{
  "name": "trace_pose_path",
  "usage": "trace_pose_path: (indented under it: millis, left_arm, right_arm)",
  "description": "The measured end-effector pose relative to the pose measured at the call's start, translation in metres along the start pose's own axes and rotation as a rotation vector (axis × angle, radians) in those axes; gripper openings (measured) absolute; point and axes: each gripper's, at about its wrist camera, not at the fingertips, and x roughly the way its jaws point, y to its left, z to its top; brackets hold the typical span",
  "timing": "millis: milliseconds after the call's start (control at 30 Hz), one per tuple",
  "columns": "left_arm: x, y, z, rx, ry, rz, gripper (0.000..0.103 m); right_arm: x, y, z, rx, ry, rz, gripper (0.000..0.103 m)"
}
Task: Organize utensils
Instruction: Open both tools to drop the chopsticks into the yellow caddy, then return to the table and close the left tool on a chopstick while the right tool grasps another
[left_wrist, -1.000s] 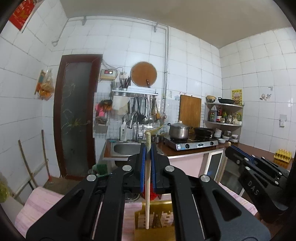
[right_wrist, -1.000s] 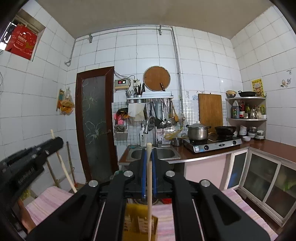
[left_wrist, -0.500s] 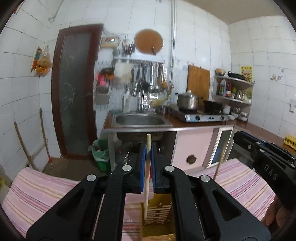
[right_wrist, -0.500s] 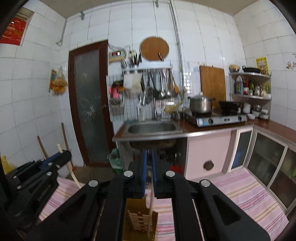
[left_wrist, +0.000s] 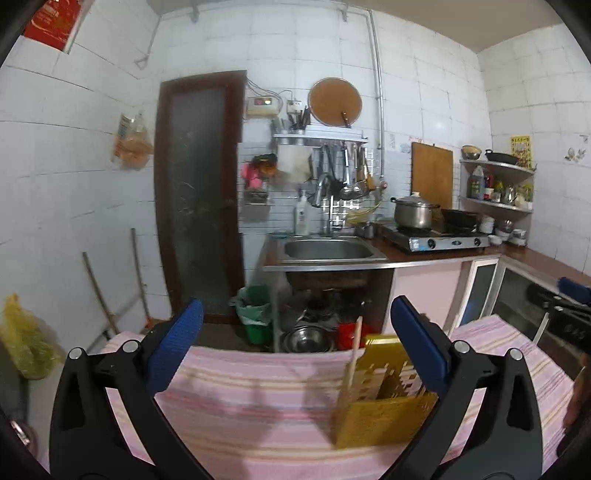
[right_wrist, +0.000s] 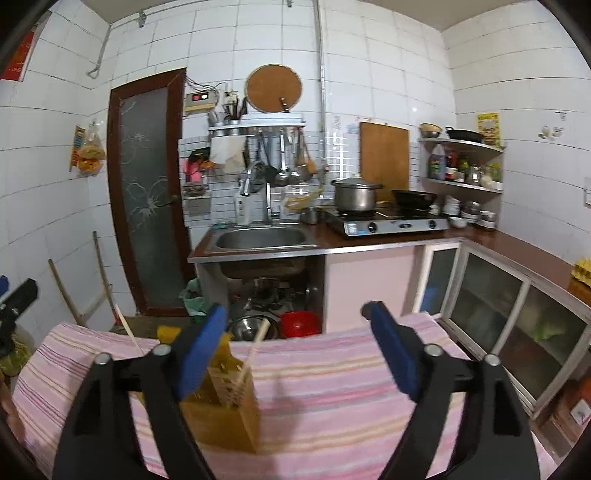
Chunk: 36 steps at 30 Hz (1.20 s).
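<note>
**Asker:** So, from the left wrist view, how far along is the tidying?

**Describer:** The left gripper (left_wrist: 295, 321), black-armed with blue pads, has its jaws opening wide with nothing between them. Beside its right pad, a yellow slotted plastic utensil holder (left_wrist: 380, 413) stands upright on a table under a pink striped cloth (left_wrist: 258, 406). A pale wooden chopstick (left_wrist: 352, 354) leans out of the holder's left side, touching neither pad. It reads as already stowed. At the far right edge a dark piece of the other gripper shows.

**Asker:** And from the right wrist view?

**Describer:** The right gripper (right_wrist: 295, 321), also black with blue pads, has its jaws opening too, and nothing sits between them. The same yellow holder (right_wrist: 225, 410) stands low and left, partly behind the left pad. A second pale chopstick (right_wrist: 255, 350) sticks up out of it, and a thin stick (right_wrist: 127, 328) angles up at the holder's far left side, likely the first chopstick.

**Asker:** What is left to do?

**Describer:** No loose utensils show on the visible cloth in either view. I judge this pair done; whether more wait out of frame, I cannot tell.
</note>
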Motion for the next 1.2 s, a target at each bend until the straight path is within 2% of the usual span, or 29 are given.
trace_pose_path:
  millis: [133,433,733,1067,1200]
  left_arm:
    - [-0.020,0.011,-0.018,0.005,0.034,0.005,0.098]
    - [-0.019,0.013,-0.081,0.051,0.159,-0.013,0.098]
    - [0.009,0.014,-0.137,0.075,0.304,0.023,0.098]
    - [0.039,0.005,-0.177,0.067,0.462,-0.024,0.098]
    - [0.049,0.000,-0.188,0.029,0.529,-0.053,0.098]
  right_arm:
    - [-0.018,-0.003,-0.021,-0.018,0.025,-0.021,0.088]
    - [-0.025,-0.001,-0.083,-0.022,0.134,-0.040,0.091]
    - [-0.003,-0.004,-0.144,-0.021,0.262,-0.078,0.091]
    - [0.022,-0.009,-0.183,0.004,0.375,-0.100,0.091]
    - [0.030,-0.006,-0.193,0.017,0.421,-0.108,0.091]
